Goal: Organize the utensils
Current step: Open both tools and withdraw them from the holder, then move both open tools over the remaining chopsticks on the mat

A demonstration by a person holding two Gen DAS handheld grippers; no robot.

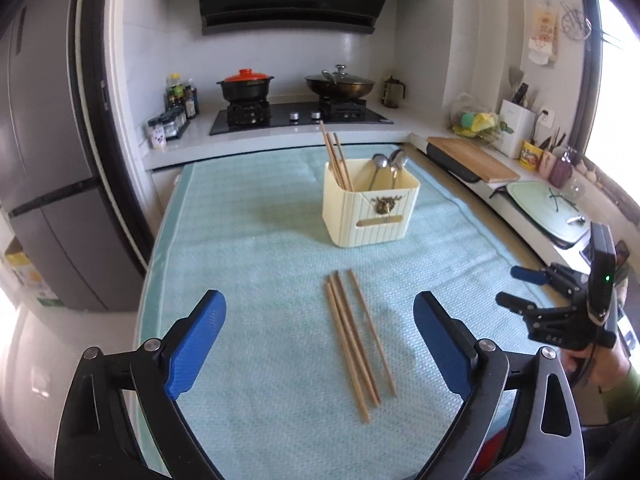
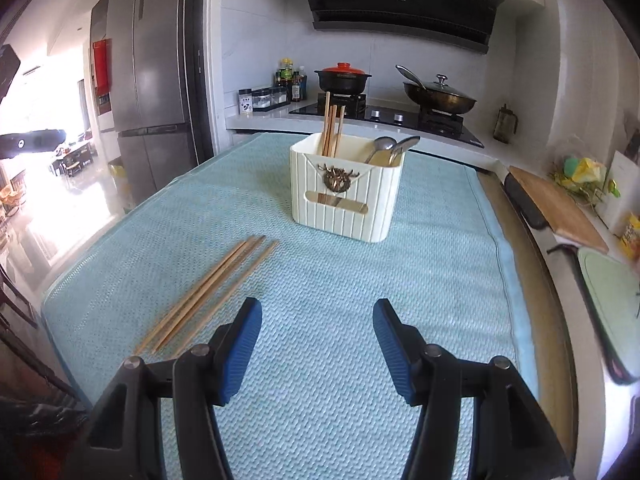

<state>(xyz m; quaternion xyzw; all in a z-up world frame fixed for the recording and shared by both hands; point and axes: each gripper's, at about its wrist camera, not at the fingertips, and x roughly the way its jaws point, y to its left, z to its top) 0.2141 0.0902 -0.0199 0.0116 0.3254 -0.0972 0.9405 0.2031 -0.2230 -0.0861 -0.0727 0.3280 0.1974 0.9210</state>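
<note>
A cream utensil holder (image 1: 370,210) (image 2: 344,196) stands on the light blue mat (image 1: 248,240) (image 2: 360,280). It holds upright wooden chopsticks (image 1: 336,156) (image 2: 331,128) and two metal spoons (image 1: 390,164) (image 2: 390,148). Three loose wooden chopsticks (image 1: 354,338) (image 2: 208,292) lie flat on the mat in front of the holder. My left gripper (image 1: 320,316) is open and empty, above the mat, with the loose chopsticks between its fingers. My right gripper (image 2: 318,322) is open and empty, right of the chopsticks; it also shows in the left wrist view (image 1: 516,286).
A stove counter with a red-lidded pot (image 1: 246,86) (image 2: 342,78) and a wok (image 1: 340,84) (image 2: 438,98) lies behind the mat. A fridge (image 1: 48,184) (image 2: 152,80) stands left. A wooden cutting board (image 1: 474,158) (image 2: 558,208) and sink counter run along the right.
</note>
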